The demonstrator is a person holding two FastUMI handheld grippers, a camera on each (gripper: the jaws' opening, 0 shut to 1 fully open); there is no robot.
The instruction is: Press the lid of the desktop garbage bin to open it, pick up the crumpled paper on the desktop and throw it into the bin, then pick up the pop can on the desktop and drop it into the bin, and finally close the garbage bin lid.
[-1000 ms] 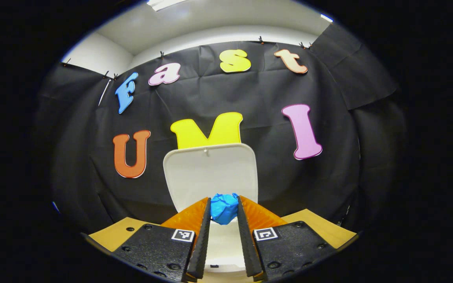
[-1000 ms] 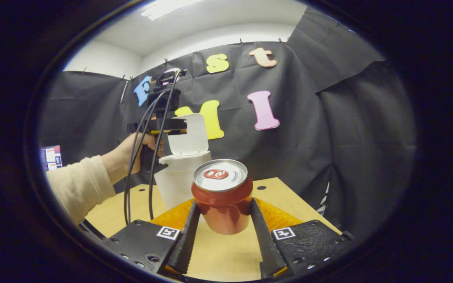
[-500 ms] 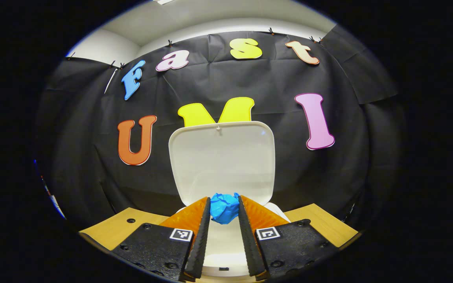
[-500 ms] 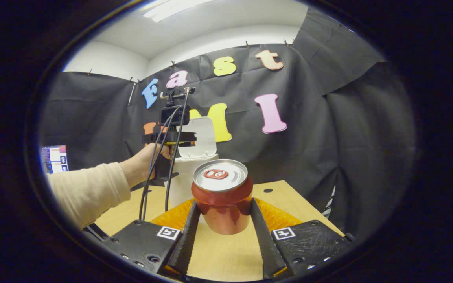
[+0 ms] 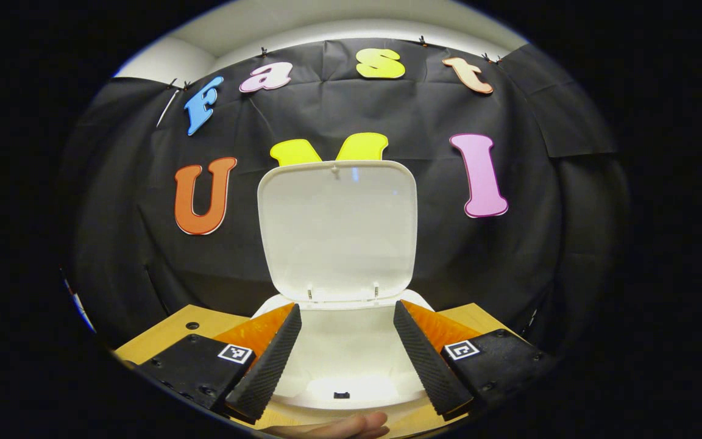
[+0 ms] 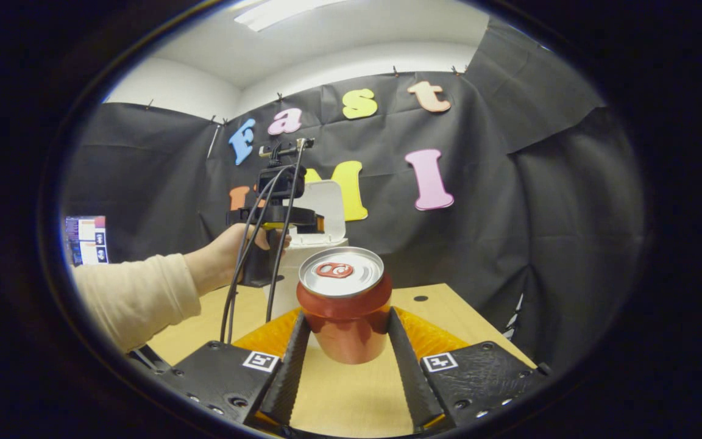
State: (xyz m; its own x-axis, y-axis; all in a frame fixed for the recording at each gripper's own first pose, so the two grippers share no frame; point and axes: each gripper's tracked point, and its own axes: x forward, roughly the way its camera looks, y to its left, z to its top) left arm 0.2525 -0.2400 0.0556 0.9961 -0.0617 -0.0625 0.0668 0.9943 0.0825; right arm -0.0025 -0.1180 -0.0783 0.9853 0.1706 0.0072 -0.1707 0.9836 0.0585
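Pop can between right fingers

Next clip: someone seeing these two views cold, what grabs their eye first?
Probably the white bin lid, standing upright and open in the middle of the left gripper view, with the left gripper open and empty over the bin's mouth. In the right gripper view, the red pop can sits upright between the right gripper fingers, above the wooden table.

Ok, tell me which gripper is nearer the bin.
Left. The left gripper hangs open right over the bin; the right gripper, shut on the pop can, sits farther back.
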